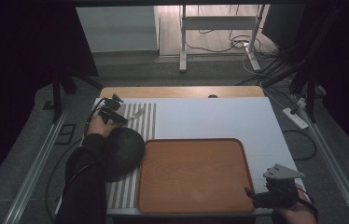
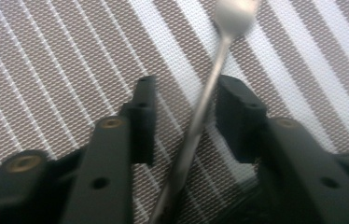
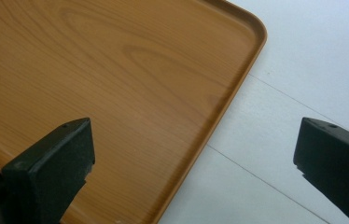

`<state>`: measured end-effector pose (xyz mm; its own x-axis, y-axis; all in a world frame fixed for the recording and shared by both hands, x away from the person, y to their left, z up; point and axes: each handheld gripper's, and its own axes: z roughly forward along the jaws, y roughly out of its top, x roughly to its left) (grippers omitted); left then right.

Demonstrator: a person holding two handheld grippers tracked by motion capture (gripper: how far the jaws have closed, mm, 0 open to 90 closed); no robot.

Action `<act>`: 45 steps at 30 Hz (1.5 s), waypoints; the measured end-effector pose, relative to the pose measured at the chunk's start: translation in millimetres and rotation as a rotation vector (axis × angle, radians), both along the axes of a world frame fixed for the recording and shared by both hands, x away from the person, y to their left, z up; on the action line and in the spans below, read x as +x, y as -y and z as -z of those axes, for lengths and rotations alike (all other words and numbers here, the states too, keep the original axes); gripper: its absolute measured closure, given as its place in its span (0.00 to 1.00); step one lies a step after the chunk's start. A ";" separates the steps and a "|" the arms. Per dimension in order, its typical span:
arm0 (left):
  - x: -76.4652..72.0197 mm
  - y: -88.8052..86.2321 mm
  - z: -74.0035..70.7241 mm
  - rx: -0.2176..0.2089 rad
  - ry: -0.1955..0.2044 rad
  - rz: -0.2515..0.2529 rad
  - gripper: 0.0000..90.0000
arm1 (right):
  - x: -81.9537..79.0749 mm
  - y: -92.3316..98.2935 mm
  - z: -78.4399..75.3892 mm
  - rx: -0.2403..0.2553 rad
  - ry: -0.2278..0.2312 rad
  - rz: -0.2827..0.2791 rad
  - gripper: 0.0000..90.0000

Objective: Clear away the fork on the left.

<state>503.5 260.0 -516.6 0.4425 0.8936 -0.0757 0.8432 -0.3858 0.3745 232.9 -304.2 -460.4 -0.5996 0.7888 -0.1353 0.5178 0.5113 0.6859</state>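
Note:
A silver metal utensil lies on a brown-and-white striped placemat; its blurred head points away from me. My left gripper is open, with one jaw on each side of the thin handle and a gap at both sides. In the high view that gripper is at the mat's far left, beside the utensil. My right gripper is open wide and holds nothing. It hovers over the right rim of a wooden tray. In the high view it sits at the tray's near right corner.
A dark, round, domed object rests on the striped placemat, between the left forearm and the tray. A white sheet covers the tabletop. Beyond the table stand a metal frame and loose cables on the floor.

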 end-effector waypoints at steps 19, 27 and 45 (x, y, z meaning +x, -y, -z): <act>-4.7 -14.4 -4.2 0.016 -0.004 0.104 0.94 | -0.1 -0.4 0.2 -0.004 0.000 -0.003 0.00; -10.9 -33.7 -16.8 0.040 -0.006 0.101 0.94 | 0.1 -0.7 0.3 -0.009 -0.002 -0.005 0.00; -40.5 -36.2 -35.6 -0.045 -0.041 0.115 0.94 | 0.0 -1.4 0.4 -0.012 -0.003 -0.009 0.00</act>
